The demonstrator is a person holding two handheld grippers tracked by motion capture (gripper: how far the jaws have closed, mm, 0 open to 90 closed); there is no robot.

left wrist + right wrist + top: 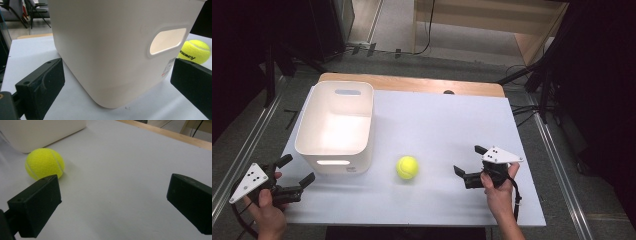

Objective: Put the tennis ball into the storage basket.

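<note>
On the white table (437, 125), fuzzy yellow tennis ball (407, 167), both tongs wide open, empty.

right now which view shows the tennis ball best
The right gripper view: the tennis ball is near, whole and sharp. The high view shows it small beside the white bin; the left gripper view shows it partly hidden.

Lab: dark curtains (242, 60), floor cables (427, 35), white-topped table (452, 120) on rails.
</note>
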